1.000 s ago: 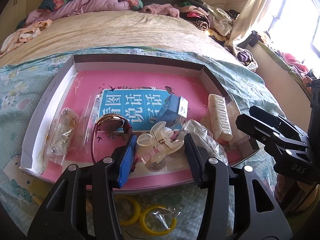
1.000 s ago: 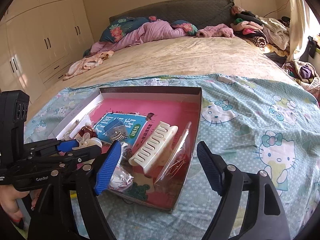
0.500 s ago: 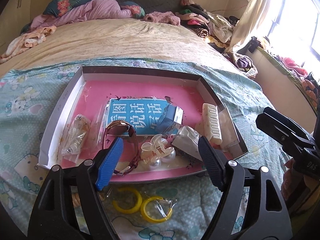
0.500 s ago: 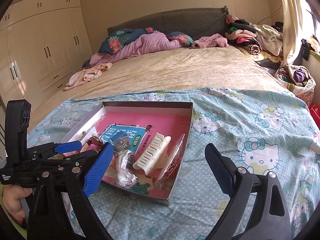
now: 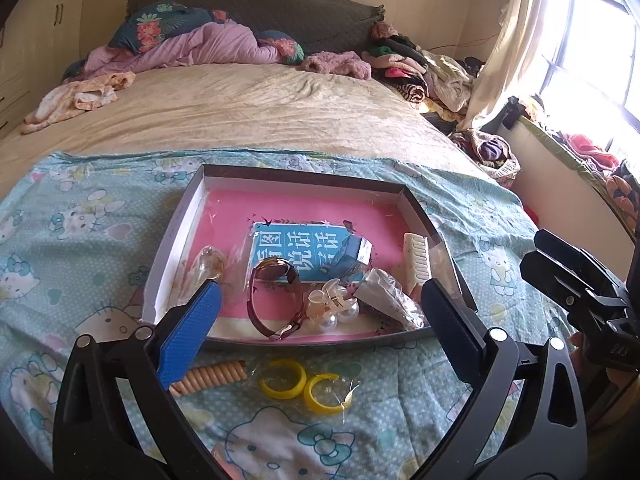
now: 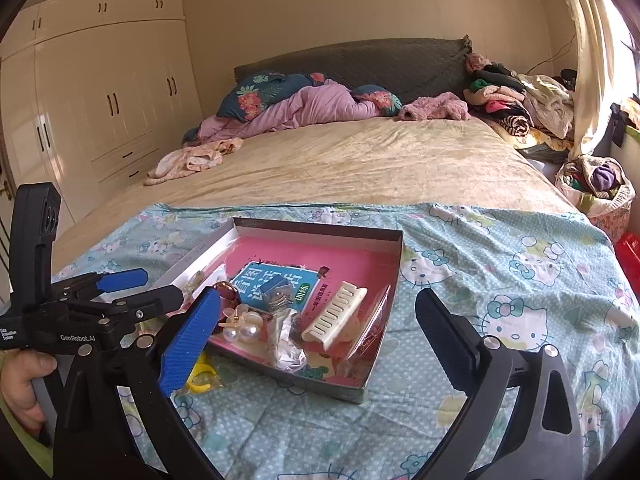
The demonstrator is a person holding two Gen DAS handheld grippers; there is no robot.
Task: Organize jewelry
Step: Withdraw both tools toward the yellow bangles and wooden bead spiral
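Looking along the left gripper [image 5: 318, 320], its jaws stand wide apart and empty above the near wall of the shallow grey cardboard tray with a pink floor [image 5: 304, 178], likely lined up for the loose pieces outside it: two yellow plastic hoops in a clear bag [image 5: 306, 384] and a beige coiled hair tie [image 5: 212, 376]. From the right wrist, the right gripper [image 6: 316, 326] also gapes empty beside the tray, where the pearl hair claw [image 6: 240, 322] and cream comb clip [image 6: 334, 314] lie gathered.
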